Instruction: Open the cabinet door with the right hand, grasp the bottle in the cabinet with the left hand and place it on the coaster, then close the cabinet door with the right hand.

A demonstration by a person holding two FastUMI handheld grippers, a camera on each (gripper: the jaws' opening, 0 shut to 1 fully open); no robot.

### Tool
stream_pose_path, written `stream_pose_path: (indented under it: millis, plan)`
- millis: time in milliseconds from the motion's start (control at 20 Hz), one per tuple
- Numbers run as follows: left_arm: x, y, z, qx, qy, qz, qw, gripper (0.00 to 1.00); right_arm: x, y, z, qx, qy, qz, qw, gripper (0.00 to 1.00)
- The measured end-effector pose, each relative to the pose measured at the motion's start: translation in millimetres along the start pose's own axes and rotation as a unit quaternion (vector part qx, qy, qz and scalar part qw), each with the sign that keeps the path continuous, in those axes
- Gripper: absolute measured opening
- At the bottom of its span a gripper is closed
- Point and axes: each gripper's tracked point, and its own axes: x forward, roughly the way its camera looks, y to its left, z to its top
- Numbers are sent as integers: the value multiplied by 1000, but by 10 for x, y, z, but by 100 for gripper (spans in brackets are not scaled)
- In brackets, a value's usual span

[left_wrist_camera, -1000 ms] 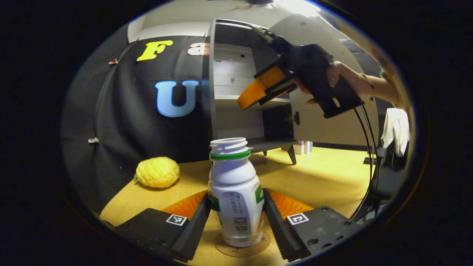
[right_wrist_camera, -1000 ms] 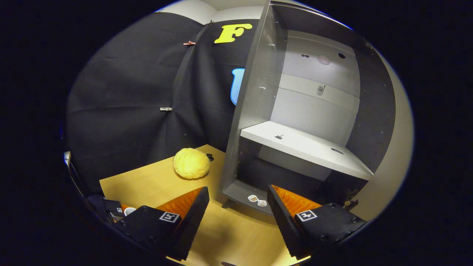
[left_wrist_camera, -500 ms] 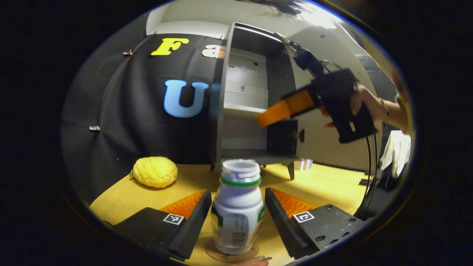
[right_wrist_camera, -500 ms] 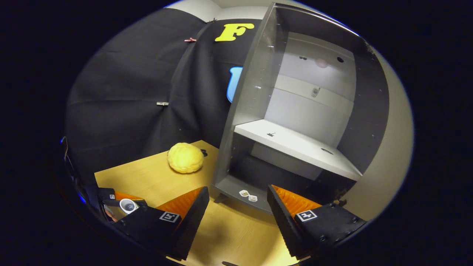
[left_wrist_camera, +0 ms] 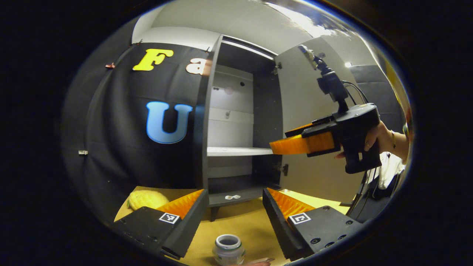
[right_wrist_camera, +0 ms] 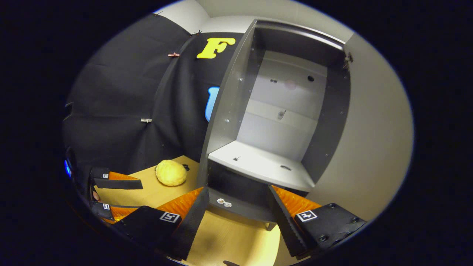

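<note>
With the bottle (left_wrist_camera: 228,250) standing free at bottom centre below the spread left gripper (left_wrist_camera: 233,218), the right gripper (right_wrist_camera: 236,218) (fingers apart, empty) should swing to the cabinet door (left_wrist_camera: 314,122) at right and push it evenly shut.

Wooden table (left_wrist_camera: 244,225) bearing the open cabinet (right_wrist_camera: 236,107) on short legs. A yellow bumpy fruit (right_wrist_camera: 170,173) lies on the table just left of the cabinet; the open-necked bottle (left_wrist_camera: 228,249) stands in front of the cabinet, well apart.
</note>
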Motion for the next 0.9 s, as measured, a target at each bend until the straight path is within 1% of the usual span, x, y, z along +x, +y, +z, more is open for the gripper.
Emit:
stream_pose_path:
  millis: [50,200,250,300,350,400,450,500,550,700,750,800,850,900]
  plan:
    - [24,-83,163,-2,-3,-17,1000,92,-168,-23,113,2,-6,2,1000,98]
    - [112,-329,633,-2,-20,-65,998,92,-706,-188,367,3,-18,-2,1000,98]
    - [145,-402,779,8,-30,-79,996,87,-896,-240,409,0,-17,-5,1000,98]
    - [223,-487,911,18,-40,-93,995,92,-1079,-312,423,-1,-15,-13,1000,98]
    - [299,-600,1006,25,-47,-110,992,87,-1252,-387,419,2,-11,-27,1000,98]
    - [407,-748,1053,31,-52,-132,989,88,-1423,-460,410,9,-8,-41,999,98]
    - [492,-901,1093,35,-58,-152,986,92,-1583,-529,377,20,-2,-56,998,98]
    - [593,-1070,1131,38,-62,-171,983,88,-1747,-599,321,35,8,-73,997,98]
    - [675,-1212,1143,38,-64,-186,980,92,-1883,-671,284,47,14,-86,995,98]
    - [876,-1620,1111,24,-54,-232,971,91,-2307,-917,254,101,18,-115,988,95]
    - [914,-1680,1091,22,-49,-239,970,91,-2422,-1021,251,119,15,-122,985,98]
    - [943,-1721,1083,21,-44,-243,969,90,-2522,-1147,233,135,10,-132,982,98]
    - [985,-1760,1084,21,-40,-243,969,91,-2596,-1308,190,147,7,-146,978,98]
    - [1062,-1784,1068,20,-37,-240,970,92,-2640,-1489,126,155,6,-163,974,94]
